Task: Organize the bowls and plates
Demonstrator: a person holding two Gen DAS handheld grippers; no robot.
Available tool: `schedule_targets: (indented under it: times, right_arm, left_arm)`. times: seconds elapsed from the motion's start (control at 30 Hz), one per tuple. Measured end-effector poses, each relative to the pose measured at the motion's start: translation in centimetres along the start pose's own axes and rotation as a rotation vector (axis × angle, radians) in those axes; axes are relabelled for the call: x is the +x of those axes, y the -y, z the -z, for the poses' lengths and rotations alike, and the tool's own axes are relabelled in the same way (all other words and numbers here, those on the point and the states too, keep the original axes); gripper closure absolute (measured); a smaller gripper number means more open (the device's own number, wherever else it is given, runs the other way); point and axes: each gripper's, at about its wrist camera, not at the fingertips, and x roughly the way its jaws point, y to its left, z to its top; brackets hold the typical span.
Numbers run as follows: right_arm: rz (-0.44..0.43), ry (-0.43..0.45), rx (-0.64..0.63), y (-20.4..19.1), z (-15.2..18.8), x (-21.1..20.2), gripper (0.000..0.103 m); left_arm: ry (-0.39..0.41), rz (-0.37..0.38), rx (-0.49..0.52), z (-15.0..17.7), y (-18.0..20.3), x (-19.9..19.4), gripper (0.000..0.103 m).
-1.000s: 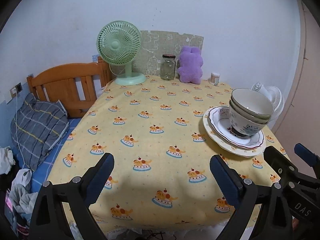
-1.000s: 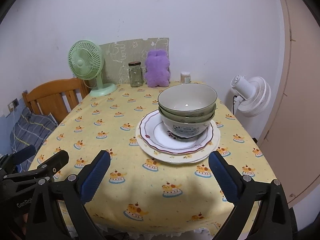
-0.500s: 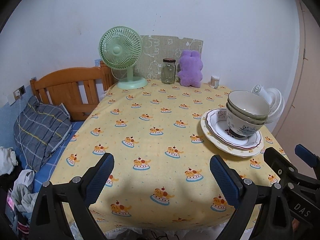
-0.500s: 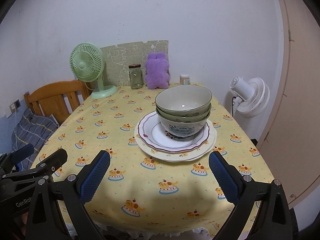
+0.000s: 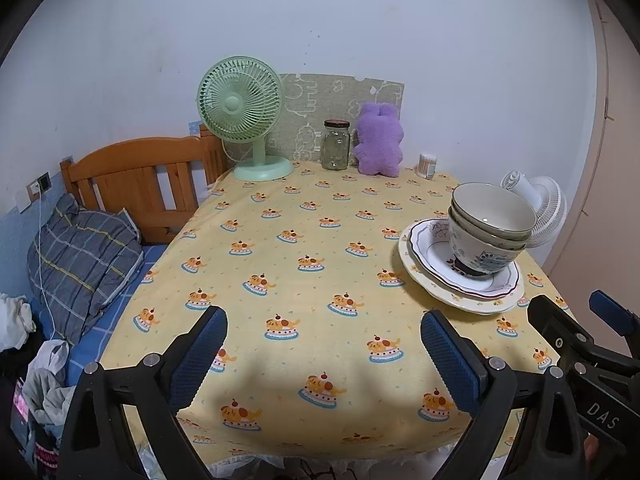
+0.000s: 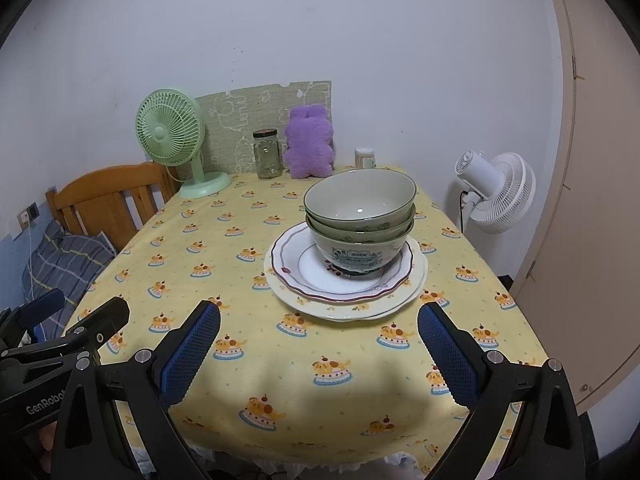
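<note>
Clutter sits only along the far edge of the table [image 6: 224,280], against the wall: a green fan [image 6: 170,136], a glass jar [image 6: 267,154] that looks empty, a purple plush toy [image 6: 309,142] just beside the jar, and a small white pot [image 6: 365,157] at the corner. A white floor fan [image 6: 496,188] stands off the table's right side, and a wooden bed frame [image 5: 136,176] with a checked pillow [image 5: 82,248] lies to the left. Nothing stands between the grippers and the dishes. Three bowls [image 6: 360,216] are nested upright, the top one empty, on a stack of plates [image 6: 304,276] on the table's right half. The right gripper [image 6: 318,348] hangs near the front edge facing the stack, fingers wide apart and empty. The left gripper [image 5: 324,350] hangs beside it over bare cloth, also spread and empty.
</note>
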Motion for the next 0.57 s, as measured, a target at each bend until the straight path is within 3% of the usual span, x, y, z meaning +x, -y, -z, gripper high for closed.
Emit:
schedule_targets:
  times: [0.57]
  right_arm:
    - [0.011,-0.007,0.007,0.06,-0.11,-0.18,0.003]
  left_arm:
    - [0.004,0.005,0.0,-0.01,-0.09,-0.23,0.003]
